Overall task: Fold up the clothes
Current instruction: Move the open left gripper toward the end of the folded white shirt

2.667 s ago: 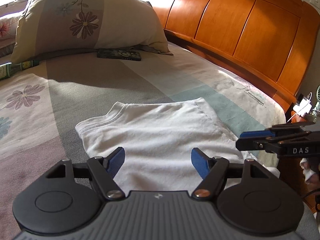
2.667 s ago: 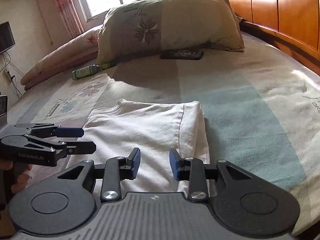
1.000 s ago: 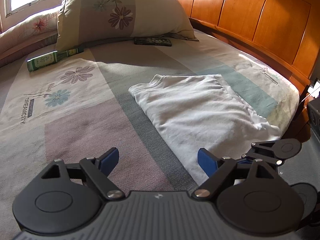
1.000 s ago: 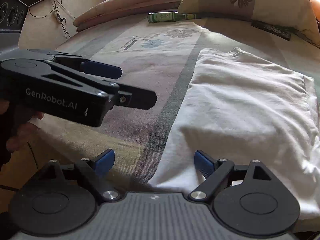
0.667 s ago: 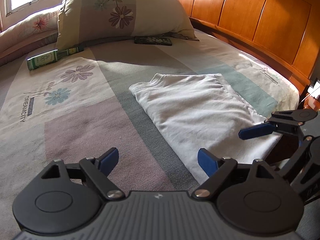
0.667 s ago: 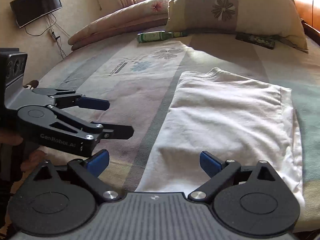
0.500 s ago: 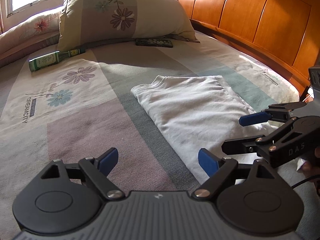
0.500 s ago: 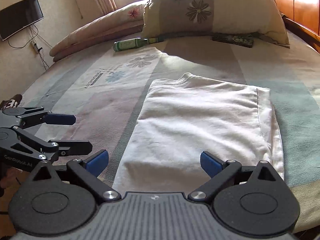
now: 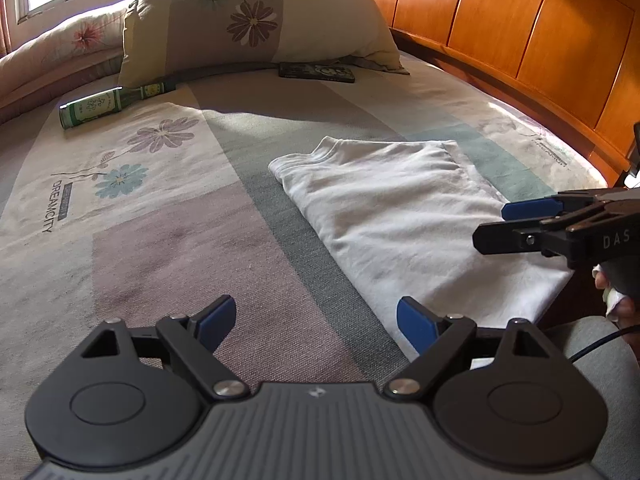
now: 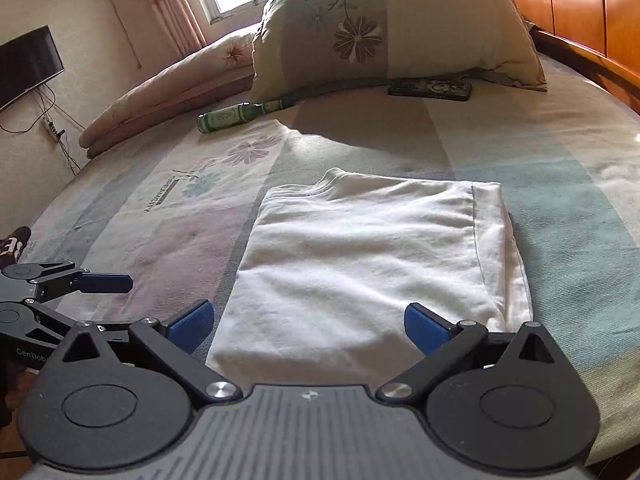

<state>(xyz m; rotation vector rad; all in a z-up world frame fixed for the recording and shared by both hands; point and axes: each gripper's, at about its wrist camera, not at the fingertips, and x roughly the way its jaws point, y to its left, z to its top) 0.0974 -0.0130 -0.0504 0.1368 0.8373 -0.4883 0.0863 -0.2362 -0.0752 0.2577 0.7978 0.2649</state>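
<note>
One wide bed [image 10: 560,168] is taking up nearly all of both views, its flowered cover lying flat under the sun. Against the wooden headboard [image 9: 520,40] a big pillow [image 10: 392,28] is leaning, with a green bottle [image 10: 232,116] and a dark flat case [image 10: 430,90] lying just in front of it, well apart from the work.

Near the bed's front edge the white shirt [image 10: 360,264] is lying as a tidy rectangle, collar at the far end, with a layered hem showing along its right side. It is already sitting folded in on itself; whether another fold is wanted, or the job is over, the views are not settling.

Judging by the soft wrinkles and thin stacked edges, the cloth is looking light, limp and non-slippery, likely to sag and spill its layers if lifted by one point. Its two near corners, or the doubled right edge, are looking like the soundest places to pinch, both layers together.

Hovering just short of the shirt's near edge, the right gripper [image 10: 306,322] is holding nothing, its jaws spread wide. Off to the left over bare cover, the left gripper [image 9: 316,318] is likewise hanging with jaws released and nothing between them.
</note>
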